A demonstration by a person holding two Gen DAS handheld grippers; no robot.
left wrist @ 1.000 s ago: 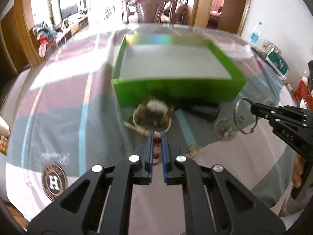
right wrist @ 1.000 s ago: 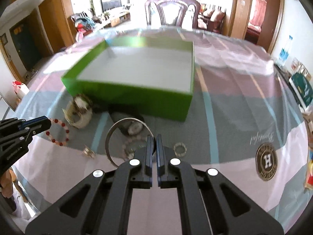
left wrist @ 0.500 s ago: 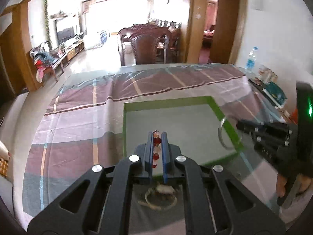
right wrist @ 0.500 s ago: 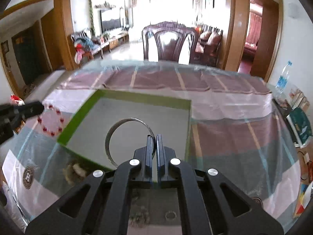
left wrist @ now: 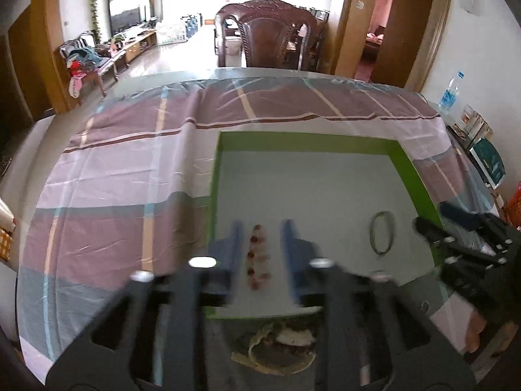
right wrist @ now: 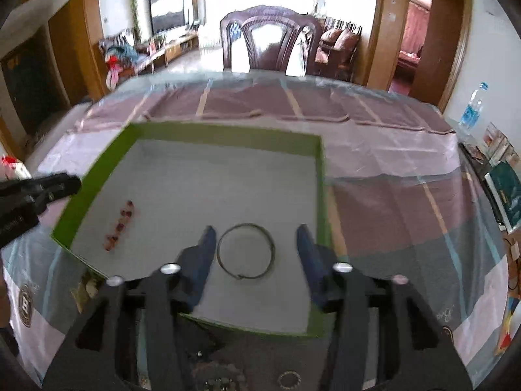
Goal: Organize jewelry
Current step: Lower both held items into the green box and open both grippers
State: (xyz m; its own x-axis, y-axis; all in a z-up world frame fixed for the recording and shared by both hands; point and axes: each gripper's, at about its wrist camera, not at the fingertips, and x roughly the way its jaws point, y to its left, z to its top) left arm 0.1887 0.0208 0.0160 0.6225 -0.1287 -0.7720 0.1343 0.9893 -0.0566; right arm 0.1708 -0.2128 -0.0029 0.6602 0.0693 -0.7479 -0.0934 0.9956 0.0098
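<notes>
A green box (left wrist: pixel 312 139) (right wrist: pixel 224 132) with a grey floor stands on the table. Over its near left part my left gripper (left wrist: pixel 262 244) has its jaws opening, and a red bead bracelet (left wrist: pixel 257 257) (right wrist: pixel 120 224) sits between them, free of the pads. My right gripper (right wrist: pixel 255 247) hovers over the box's near right part with jaws opening too. A thin silver bangle (right wrist: pixel 246 251) (left wrist: pixel 381 233) lies between them on the box floor, untouched. Each gripper shows at the edge of the other's view: the right gripper (left wrist: pixel 433 224) and the left gripper (right wrist: pixel 65 184).
More jewelry lies on the striped tablecloth in front of the box: a watch-like piece (left wrist: pixel 283 342) and small rings (right wrist: pixel 288 379). A dark wooden chair (right wrist: pixel 267 45) stands at the far side. A water bottle (right wrist: pixel 470 110) and books (left wrist: pixel 488 163) sit at the right edge.
Both grippers carried their pieces forward over the box and opened. The bead bracelet and the silver bangle have left the jaws and are now in the box.
</notes>
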